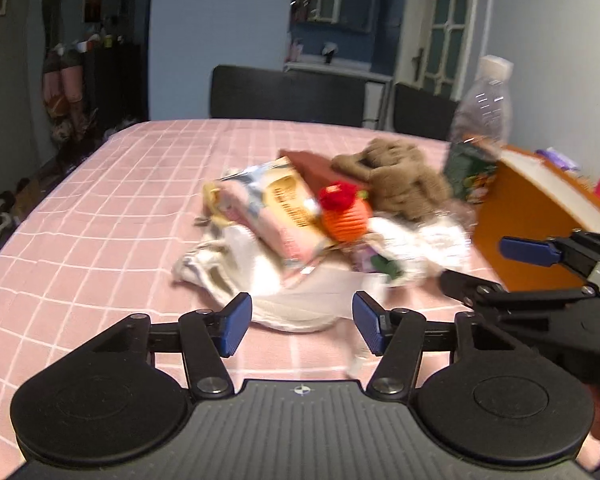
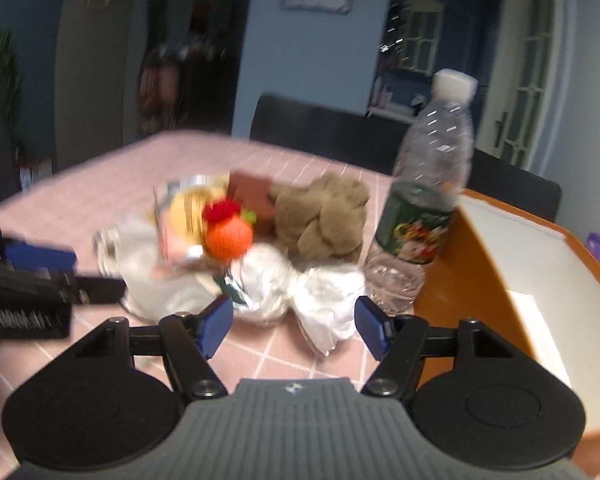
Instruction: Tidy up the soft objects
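A pile of soft things lies on the pink checked tablecloth (image 1: 100, 220): a brown plush toy (image 1: 400, 176) (image 2: 324, 216), an orange crocheted ball with a red top (image 1: 344, 212) (image 2: 228, 236), white cloth (image 1: 260, 276) (image 2: 324, 304) and a snack packet (image 1: 276, 208) (image 2: 188, 208). My left gripper (image 1: 302, 326) is open and empty just in front of the white cloth. My right gripper (image 2: 294, 326) is open and empty in front of the pile, and shows at the right of the left wrist view (image 1: 496, 264). Both views are blurred.
An orange box with a white inside (image 2: 540, 280) (image 1: 540, 220) stands right of the pile. A clear water bottle (image 2: 424, 208) (image 1: 480, 132) stands between box and pile. Dark chairs (image 1: 288, 96) stand behind the table. The left gripper shows at the left of the right wrist view (image 2: 40, 276).
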{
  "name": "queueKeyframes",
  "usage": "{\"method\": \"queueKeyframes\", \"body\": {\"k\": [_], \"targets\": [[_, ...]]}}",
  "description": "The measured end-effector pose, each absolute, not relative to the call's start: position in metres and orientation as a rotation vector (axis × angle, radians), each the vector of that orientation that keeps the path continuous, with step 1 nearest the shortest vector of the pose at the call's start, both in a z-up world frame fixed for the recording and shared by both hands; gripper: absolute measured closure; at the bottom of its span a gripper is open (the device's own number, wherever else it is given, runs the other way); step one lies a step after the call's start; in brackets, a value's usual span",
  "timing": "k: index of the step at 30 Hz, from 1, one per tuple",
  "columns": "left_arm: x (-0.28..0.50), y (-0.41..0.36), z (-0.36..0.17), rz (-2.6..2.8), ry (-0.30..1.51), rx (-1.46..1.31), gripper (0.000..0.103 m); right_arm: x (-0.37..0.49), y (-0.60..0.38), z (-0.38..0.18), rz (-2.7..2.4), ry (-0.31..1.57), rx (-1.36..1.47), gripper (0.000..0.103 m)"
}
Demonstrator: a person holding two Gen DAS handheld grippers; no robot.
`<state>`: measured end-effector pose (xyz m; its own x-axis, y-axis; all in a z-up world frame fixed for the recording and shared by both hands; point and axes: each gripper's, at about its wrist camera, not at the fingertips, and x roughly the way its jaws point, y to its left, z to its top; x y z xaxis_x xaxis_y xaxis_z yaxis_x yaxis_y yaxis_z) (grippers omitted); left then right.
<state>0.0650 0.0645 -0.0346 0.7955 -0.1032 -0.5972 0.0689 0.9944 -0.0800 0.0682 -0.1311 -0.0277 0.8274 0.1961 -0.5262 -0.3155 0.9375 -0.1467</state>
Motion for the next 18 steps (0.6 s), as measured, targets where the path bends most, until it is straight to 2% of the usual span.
{"method": "queueKeyframes", "body": {"k": [2, 5, 10, 12, 14, 18], "targets": [[0.072, 0.068, -0.038, -0.079, 0.660, -0.041, 0.033, 0.078, -0.125, -0.038, 0.282, 0.547, -0.297, 0.035], [0.083, 0.075, -0.042, -0.077, 0.663, -0.054, 0.029, 0.092, -0.119, -0.049, 0.291, 0.553, -0.392, 0.025], [0.106, 0.078, -0.047, -0.054, 0.653, -0.049, 0.030, 0.109, -0.109, -0.063, 0.337, 0.542, -0.533, 0.022], [0.111, 0.077, -0.049, -0.060, 0.644, -0.042, 0.038, 0.113, -0.104, -0.066, 0.357, 0.531, -0.571, 0.019], [0.113, 0.071, -0.051, -0.057, 0.633, 0.001, 0.051, 0.117, -0.099, -0.071, 0.357, 0.509, -0.603, 0.019], [0.117, 0.061, -0.058, -0.063, 0.618, 0.058, 0.072, 0.123, -0.091, -0.077, 0.364, 0.480, -0.634, 0.021]]}}
